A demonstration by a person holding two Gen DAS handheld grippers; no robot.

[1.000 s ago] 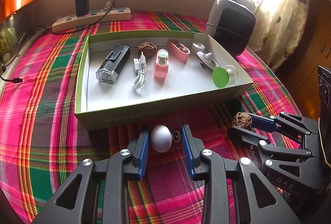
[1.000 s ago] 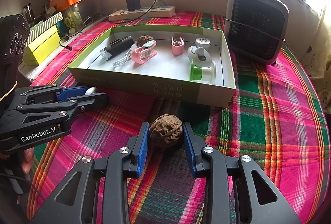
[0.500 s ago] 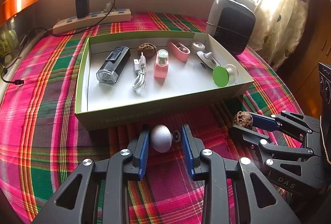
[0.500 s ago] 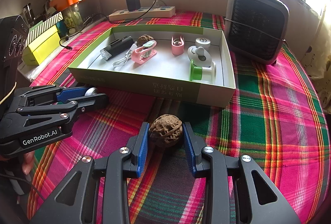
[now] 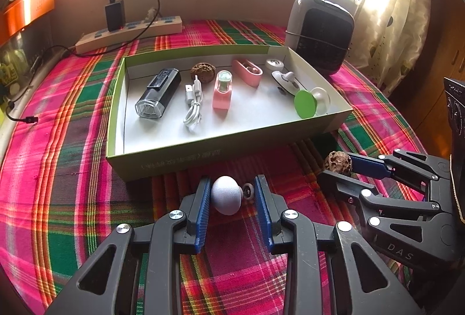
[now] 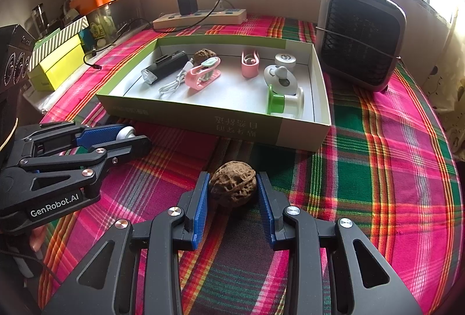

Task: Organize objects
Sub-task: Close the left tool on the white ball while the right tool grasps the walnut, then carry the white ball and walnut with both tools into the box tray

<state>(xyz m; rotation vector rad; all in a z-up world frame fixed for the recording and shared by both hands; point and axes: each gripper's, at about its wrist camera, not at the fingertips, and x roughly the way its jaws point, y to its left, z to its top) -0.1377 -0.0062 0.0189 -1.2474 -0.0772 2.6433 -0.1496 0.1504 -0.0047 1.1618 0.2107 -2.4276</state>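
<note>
Green-walled box (image 5: 186,162), frame centre: black flashlight (image 5: 158,92), white cable (image 5: 193,102), walnut (image 5: 203,71), pink holders, green-capped spool (image 5: 305,104). Below it, left tool (image 5: 231,195) clamped on a white egg-shaped knob (image 5: 226,195); right tool (image 6: 233,188) clamped on a second walnut (image 6: 233,183).

A room in a home, by a sunny window.

A plaid cloth (image 6: 377,158) in pink, green and orange covers the table, which stands against a low wall under a row of bright windows. A spotted curtain (image 5: 398,21) hangs at one side. A power strip (image 6: 200,17) with a charger plugged in, a small heater (image 6: 360,35), and shelves crowded with boxes (image 6: 58,59) and dried twigs all suggest lived-in domestic space.
</note>
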